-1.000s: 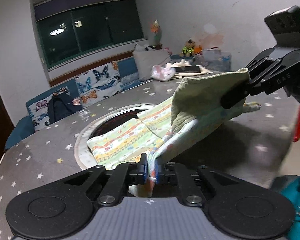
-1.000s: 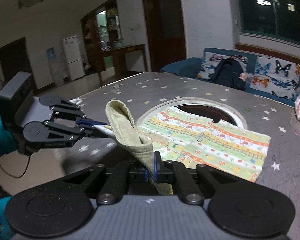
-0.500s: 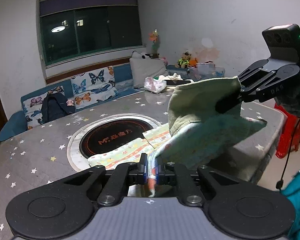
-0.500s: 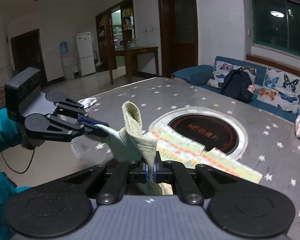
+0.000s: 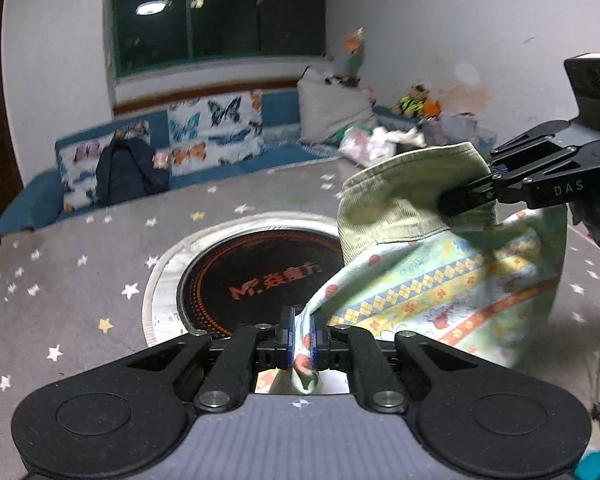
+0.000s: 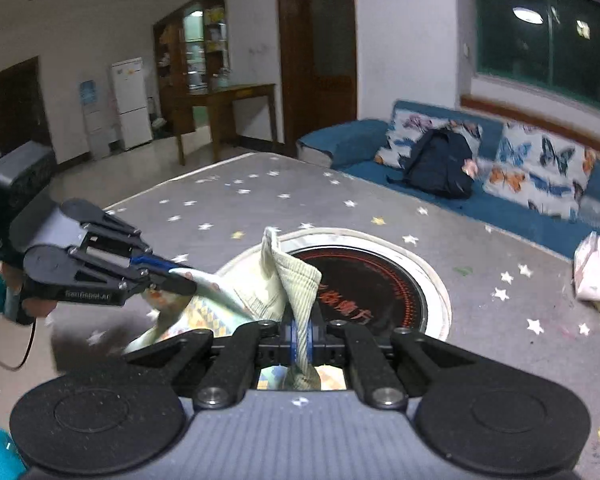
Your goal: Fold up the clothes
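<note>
A small patterned garment with green, yellow and red stripes and a green ribbed band hangs in the air between both grippers. My left gripper is shut on one edge of it. My right gripper is shut on the ribbed band. In the left wrist view the right gripper holds the band at the upper right. In the right wrist view the left gripper holds the patterned cloth at the left. The garment is off the table.
The grey star-print table has a round black cooktop set in its middle. A blue bench with butterfly cushions and a dark backpack runs behind the table. A white bundle lies at the table's far right.
Both grippers have lifted the garment up off the cooktop and toward me. The cooktop, earlier partly covered by the cloth, now lies bare.
</note>
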Available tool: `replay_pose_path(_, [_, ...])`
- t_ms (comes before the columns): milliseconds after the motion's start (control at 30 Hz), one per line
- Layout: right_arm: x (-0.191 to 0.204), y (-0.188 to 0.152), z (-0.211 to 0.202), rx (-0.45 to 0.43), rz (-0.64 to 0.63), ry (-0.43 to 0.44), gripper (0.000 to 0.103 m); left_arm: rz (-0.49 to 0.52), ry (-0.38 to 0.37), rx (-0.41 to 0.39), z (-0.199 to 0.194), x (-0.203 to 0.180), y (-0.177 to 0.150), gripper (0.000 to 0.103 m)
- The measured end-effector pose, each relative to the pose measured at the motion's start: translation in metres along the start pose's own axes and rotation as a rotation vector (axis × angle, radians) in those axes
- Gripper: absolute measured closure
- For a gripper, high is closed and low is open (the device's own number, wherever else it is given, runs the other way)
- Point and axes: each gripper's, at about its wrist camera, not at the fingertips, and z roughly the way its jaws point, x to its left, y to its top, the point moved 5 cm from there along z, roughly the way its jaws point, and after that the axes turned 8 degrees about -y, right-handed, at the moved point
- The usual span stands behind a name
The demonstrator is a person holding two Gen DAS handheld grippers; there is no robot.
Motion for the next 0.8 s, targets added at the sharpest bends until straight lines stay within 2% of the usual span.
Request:
replay_pose_path(267, [-0.030, -0.012, 0.077, 0.073, 0.084, -0.037, 0.099, -0.116, 0.026, 0.105, 0.062, 0.039, -0.003, 0.095])
replay_pose_path(400, [-0.038, -0.027, 0.105, 0.106, 0.107, -0.054, 0.098, -0.152, 0.037, 0.127, 0.074, 0.047, -0.006, 0.090])
replay_pose_path(467, [-0.042, -0.032, 0.112, 0.117, 0.125, -0.066, 0.096, -0.164, 0.040, 0.133, 0.077, 0.050, -0.007, 0.089])
replay_pose_path(600, [-0.049, -0.034, 0.112, 0.105, 0.144, -0.102, 0.086, -0.173, 0.063, 0.139, 0.080, 0.056, -0.005, 0.079])
replay_pose_path(733, [-0.053, -0.032, 0.099, 0.077, 0.150, -0.148, 0.084, -0.185, 0.104, 0.142, 0.081, 0.067, -0.001, 0.071])
replay_pose_path(800, [-0.056, -0.030, 0.091, 0.063, 0.153, -0.172, 0.083, -0.187, 0.139, 0.145, 0.082, 0.074, -0.001, 0.070])
